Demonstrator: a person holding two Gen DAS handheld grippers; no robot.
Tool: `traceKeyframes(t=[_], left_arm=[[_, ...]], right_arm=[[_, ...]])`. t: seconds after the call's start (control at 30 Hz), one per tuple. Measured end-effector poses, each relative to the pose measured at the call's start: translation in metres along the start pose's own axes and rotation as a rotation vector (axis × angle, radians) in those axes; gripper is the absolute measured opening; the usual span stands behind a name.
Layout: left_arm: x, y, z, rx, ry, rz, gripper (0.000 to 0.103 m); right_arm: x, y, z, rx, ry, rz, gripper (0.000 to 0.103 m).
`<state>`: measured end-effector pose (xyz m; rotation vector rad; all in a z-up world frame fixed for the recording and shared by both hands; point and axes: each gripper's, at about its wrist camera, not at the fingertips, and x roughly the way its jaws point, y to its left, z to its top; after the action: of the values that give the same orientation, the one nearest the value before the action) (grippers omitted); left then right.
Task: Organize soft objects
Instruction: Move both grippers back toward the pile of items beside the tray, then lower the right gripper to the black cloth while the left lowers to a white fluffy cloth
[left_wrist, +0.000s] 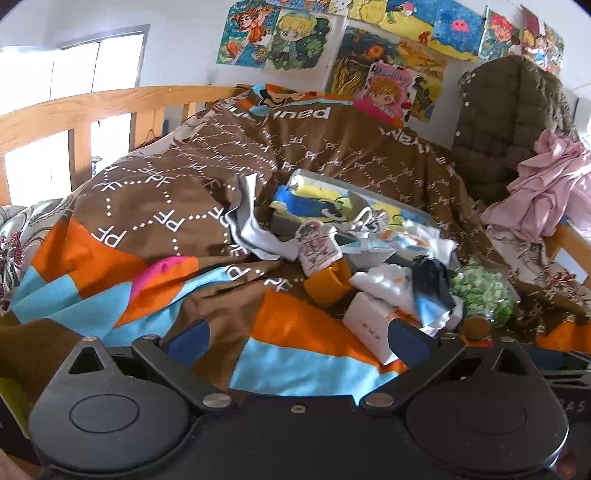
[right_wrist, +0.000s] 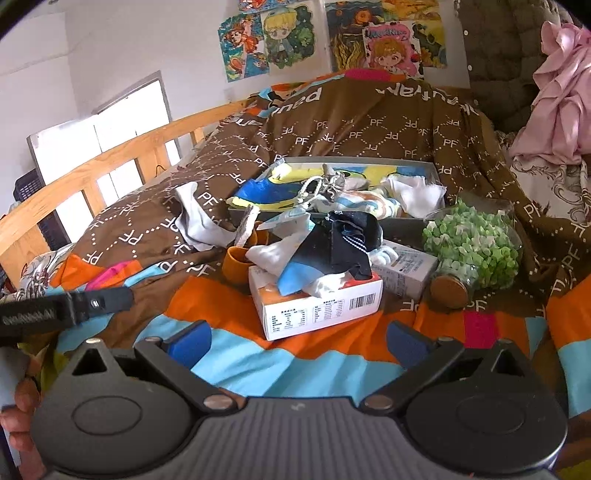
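My right claw (right_wrist: 299, 341) and left claw (left_wrist: 295, 341) both wide, empty. Approach step; next grab the socks (right_wrist: 332, 254) off the white box (right_wrist: 317, 304).

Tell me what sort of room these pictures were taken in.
Most likely a bedroom, probably a child's or teenager's. A wooden bed rail runs along a bed covered by a brown patterned duvet, cartoon drawings are taped to the wall, and clothes such as a pink garment lie heaped nearby.
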<state>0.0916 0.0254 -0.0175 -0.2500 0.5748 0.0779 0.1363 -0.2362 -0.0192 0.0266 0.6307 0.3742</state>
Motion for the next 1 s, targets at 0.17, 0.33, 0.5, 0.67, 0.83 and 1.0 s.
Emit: traceKeyframes(t=[0.17,0.33,0.5,0.67,0.83,1.0], left_arm=[[0.018,0.0,-0.003,0.022,0.081,0.011,0.102],[0.029,0.0,-0.005,0.009,0.113,-0.005,0.102],[0.036,-0.009,-0.003,0.066,0.074,-0.024,0.102],[0.047,-0.02,0.004,0.147,0.029,-0.077,0.102],[0.062,-0.028,0.011,0.209,-0.006,-0.148,0.102],[0.08,-0.036,0.015,0.304,-0.057,-0.209,0.102]], right_arm=[[0.006,-0.003,0.003,0.013,-0.004,0.014,0.103],[0.008,-0.016,0.008,0.076,-0.059,0.006,0.103],[0.012,-0.028,0.014,0.102,-0.12,-0.003,0.103],[0.024,-0.028,0.024,0.046,-0.131,-0.001,0.103],[0.036,-0.036,0.036,0.031,-0.164,-0.022,0.103],[0.054,-0.051,0.047,0.068,-0.163,-0.011,0.103]])
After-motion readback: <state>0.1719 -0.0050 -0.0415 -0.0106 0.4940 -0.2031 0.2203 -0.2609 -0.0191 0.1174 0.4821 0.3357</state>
